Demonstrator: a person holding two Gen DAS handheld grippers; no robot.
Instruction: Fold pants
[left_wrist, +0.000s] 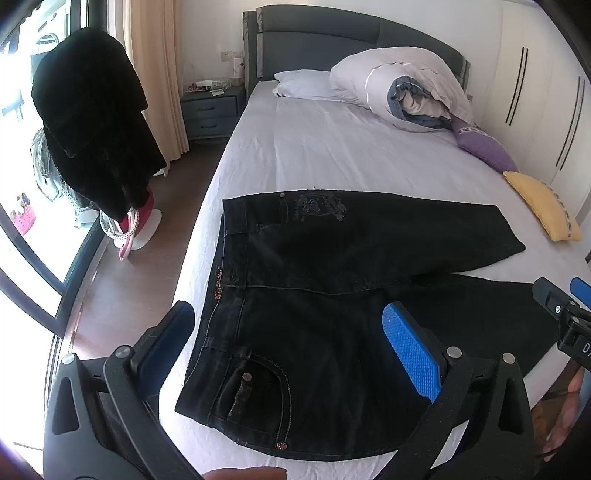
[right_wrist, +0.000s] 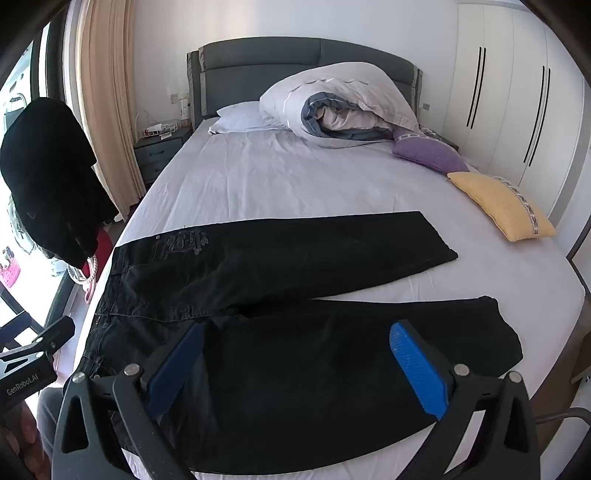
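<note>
Black pants (left_wrist: 332, 302) (right_wrist: 280, 295) are laid flat across the near part of the bed (left_wrist: 332, 155) (right_wrist: 277, 177), waistband twd the window side, legs spread apart in a V twd the wardrobe (left_wrist: 535, 85) (right_wrist: 509, 92) side. The far leg is angled up twd a yellow cushion (left_wrist: 539, 206) (right_wrist: 498, 205); the near leg runs along the bed's near edge.

L gripper (left_wrist: 291, 350) is held above the hip/pocket area w/ jaws spread wide, nothing pinched. R gripper (right_wrist: 299, 365) is held over the near leg, approx. mid-thigh, jaws likewise spread wide and empty. Contact w/ the fabric can't be told from either view.

At the headboard end, a white pillow (left_wrist: 303, 83) (right_wrist: 240, 116) and a rolled duvet (left_wrist: 402, 85) (right_wrist: 340, 107) are seen, w/ a purple cushion (left_wrist: 480, 144) (right_wrist: 428, 153) beside them. A dark garment (left_wrist: 92, 118) (right_wrist: 48, 177) is hung near the window.
</note>
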